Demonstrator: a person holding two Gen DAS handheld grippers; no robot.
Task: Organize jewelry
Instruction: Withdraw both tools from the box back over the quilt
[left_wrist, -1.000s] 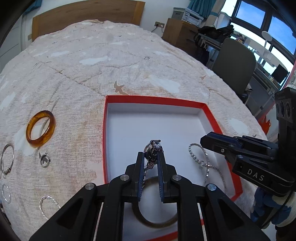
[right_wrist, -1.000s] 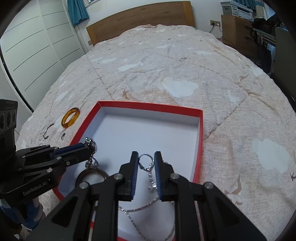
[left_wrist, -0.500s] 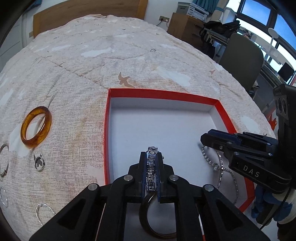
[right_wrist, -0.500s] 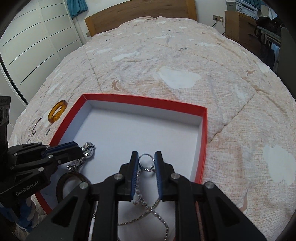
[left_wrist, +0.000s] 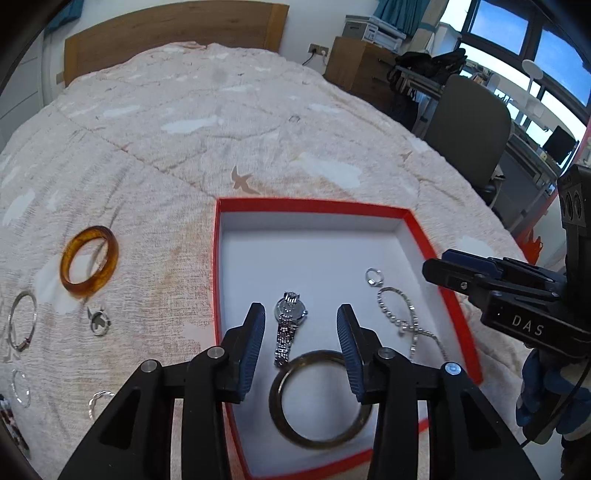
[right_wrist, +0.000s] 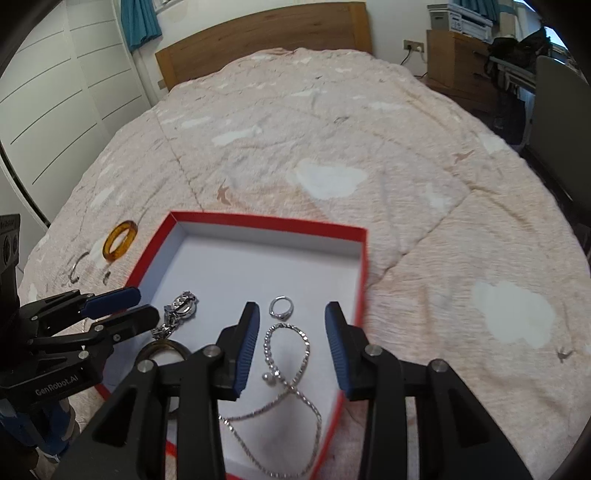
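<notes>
A red-rimmed white box (left_wrist: 218, 258) (right_wrist: 364, 258) lies on the bed. In it lie a silver watch (left_wrist: 289, 325) (right_wrist: 181, 314), a dark bangle (left_wrist: 319, 398) (right_wrist: 164, 349), a silver ring (left_wrist: 373, 277) (right_wrist: 281, 307) and a silver chain necklace (left_wrist: 400, 321) (right_wrist: 291, 365). My left gripper (left_wrist: 301, 343) is open and empty just above the watch. My right gripper (right_wrist: 291, 341) is open and empty over the ring and necklace. An amber bangle (left_wrist: 89, 263) (right_wrist: 120, 240) lies on the bedspread left of the box.
Several small silver rings and bracelets (left_wrist: 23, 319) lie on the bedspread at the left, with a small charm (left_wrist: 99, 322). A wooden headboard (right_wrist: 266, 40) is at the far end. An office chair (left_wrist: 469, 125) and desk stand to the right.
My left gripper has opened and let the watch down into the box. My right gripper has opened and let the ring down beside the necklace.
</notes>
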